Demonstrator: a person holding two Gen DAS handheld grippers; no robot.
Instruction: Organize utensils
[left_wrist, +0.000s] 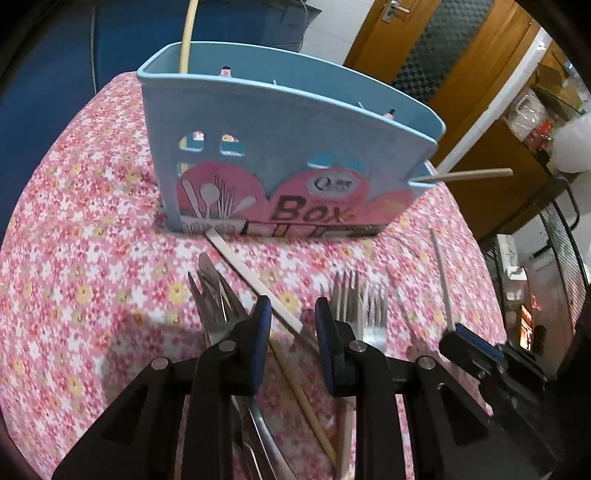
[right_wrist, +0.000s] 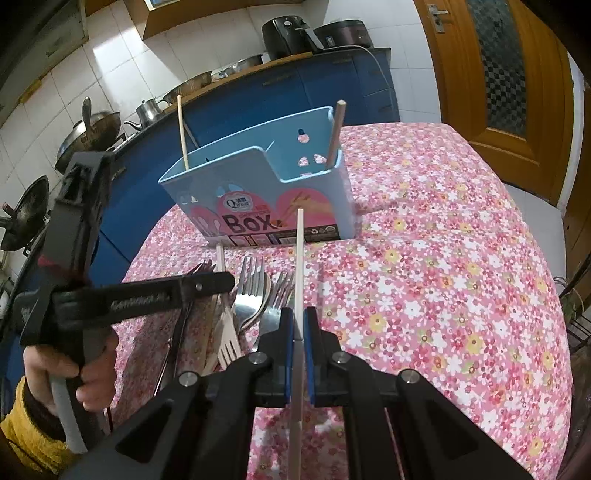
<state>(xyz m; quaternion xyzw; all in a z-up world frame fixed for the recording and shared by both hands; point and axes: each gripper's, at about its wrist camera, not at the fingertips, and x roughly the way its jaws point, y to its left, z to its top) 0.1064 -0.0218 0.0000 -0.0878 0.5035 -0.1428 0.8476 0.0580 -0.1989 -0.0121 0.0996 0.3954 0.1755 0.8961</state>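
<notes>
My right hand-held gripper (right_wrist: 299, 321) clamps a white chopstick (right_wrist: 300, 258), lifted. Left hand-held gripper (left_wrist: 291, 314) hangs part-open, empty, over the metal forks (left_wrist: 354, 295). Blue plastic utensil box (left_wrist: 280, 155) just beyond; floral surface (right_wrist: 443, 277) rightward is bare.

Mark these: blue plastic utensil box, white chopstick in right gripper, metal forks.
blue plastic utensil box (right_wrist: 207, 192), right wrist view, front wall.
white chopstick (right_wrist: 300, 258), right wrist view, shaft above jaws.
metal forks (right_wrist: 252, 273), right wrist view, tines.
</notes>
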